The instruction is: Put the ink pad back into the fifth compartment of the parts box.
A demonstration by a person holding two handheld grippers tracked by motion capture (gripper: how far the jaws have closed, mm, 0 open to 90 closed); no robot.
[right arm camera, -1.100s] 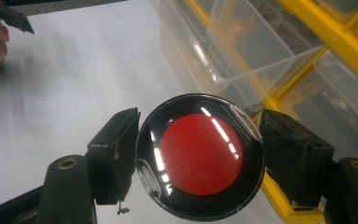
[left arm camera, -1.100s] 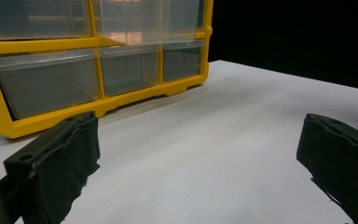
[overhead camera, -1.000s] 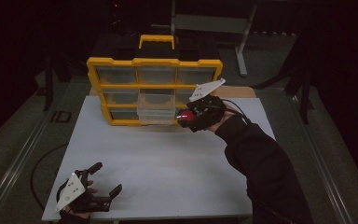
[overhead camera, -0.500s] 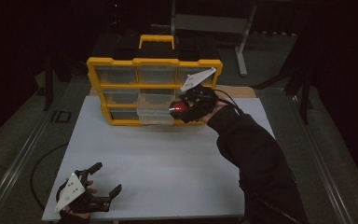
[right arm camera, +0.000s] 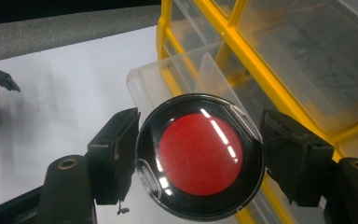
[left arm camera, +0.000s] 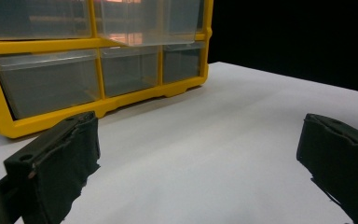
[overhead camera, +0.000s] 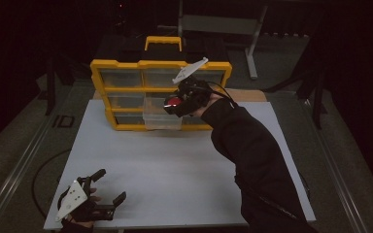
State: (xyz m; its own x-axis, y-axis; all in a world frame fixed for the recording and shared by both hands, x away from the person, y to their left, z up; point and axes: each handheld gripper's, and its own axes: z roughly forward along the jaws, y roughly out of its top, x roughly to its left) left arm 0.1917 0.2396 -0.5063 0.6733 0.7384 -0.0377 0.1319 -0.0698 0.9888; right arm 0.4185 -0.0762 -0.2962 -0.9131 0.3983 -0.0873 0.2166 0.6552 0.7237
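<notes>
A yellow organizer (overhead camera: 160,64) with clear drawers stands at the far side of the white board (overhead camera: 175,165). Its middle drawer (overhead camera: 161,119) in the bottom row is pulled out. My right gripper (overhead camera: 175,104) hovers above and just right of that drawer, shut on a round black disc with a red centre (right arm camera: 199,156). In the right gripper view the open drawer (right arm camera: 177,79) lies behind the disc. My left gripper (overhead camera: 110,185) rests at the board's near left corner, open, with nothing between its jaws; ahead of it is the organizer (left arm camera: 102,43).
A dark sleeve (overhead camera: 252,160) reaches across the right half of the board. Behind the organizer stands a metal frame (overhead camera: 218,24). A cable loop (overhead camera: 41,179) lies on the floor at the left, beside a rail.
My right gripper has carried the disc left and upward, from the organizer's right end to above the pulled-out drawer. The left gripper has stayed put.
</notes>
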